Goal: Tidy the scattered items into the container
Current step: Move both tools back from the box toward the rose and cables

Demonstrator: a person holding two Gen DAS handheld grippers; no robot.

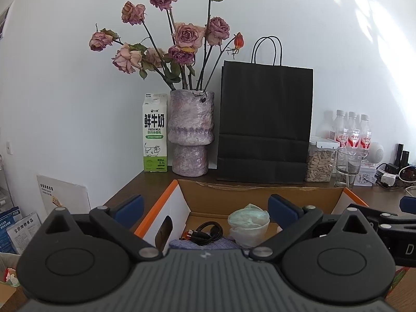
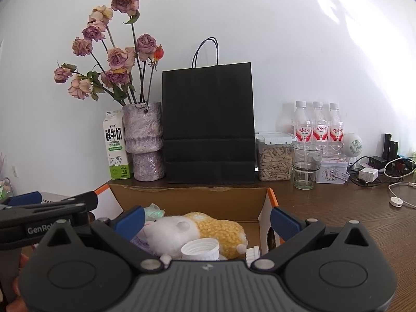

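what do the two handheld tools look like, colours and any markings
Both match: the left tool and right tool each have a grey ribbed body, two round black housings, black linkage arms with silver pivot pins, and blue pads on the fingers. The right wrist view shows white lettering "GenRo" on the left tool's side.

My own left gripper's body hides the near part of the cardboard box [image 1: 260,195], so the purple cloth [image 1: 202,243] under the black cable [image 1: 208,231] shows only as a strip, and the pale wrapped bundle [image 1: 248,223] is cut off at its base. From my right wrist the plush toy [image 2: 197,231] is partly covered by the white ribbed cap [image 2: 200,250] and by my gripper housing, and the white ribbed piece [image 2: 253,253] beside it is too cut off to identify. The small print on the milk carton [image 1: 155,132] and the bottle labels [image 2: 318,131] is too small to read.
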